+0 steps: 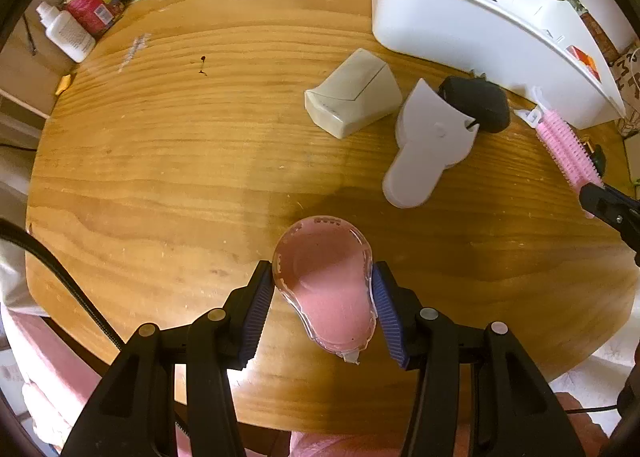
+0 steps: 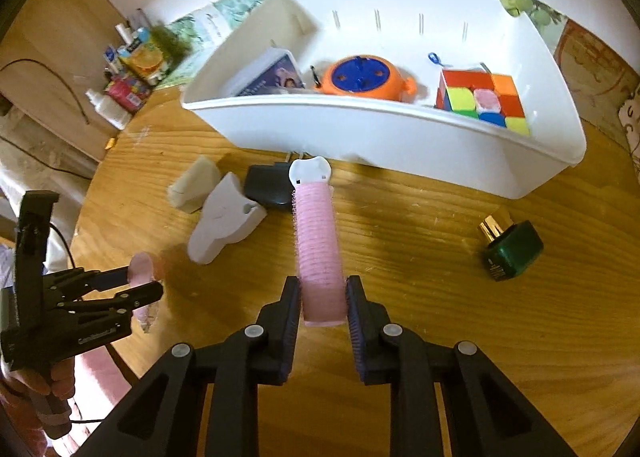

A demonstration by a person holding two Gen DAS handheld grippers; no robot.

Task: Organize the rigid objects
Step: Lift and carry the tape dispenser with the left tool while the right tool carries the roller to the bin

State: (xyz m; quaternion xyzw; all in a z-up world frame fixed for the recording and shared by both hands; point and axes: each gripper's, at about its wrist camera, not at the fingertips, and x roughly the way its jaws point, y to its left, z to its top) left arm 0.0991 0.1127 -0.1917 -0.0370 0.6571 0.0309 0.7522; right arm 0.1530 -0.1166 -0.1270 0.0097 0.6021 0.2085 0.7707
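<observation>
Right wrist view: the right gripper [image 2: 323, 297] pinches a pink roller [image 2: 318, 253]; the left gripper [image 1: 323, 297] pinches a pink case [image 1: 328, 285]. Either could slip before reaching the white bin [image 2: 400, 145].

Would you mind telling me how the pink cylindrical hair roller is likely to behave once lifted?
The pink cylindrical hair roller looks hollow, so probably light. Its bristly surface should resist slipping between the right tool pads. Being round, it may roll if released on the wooden table.
</observation>
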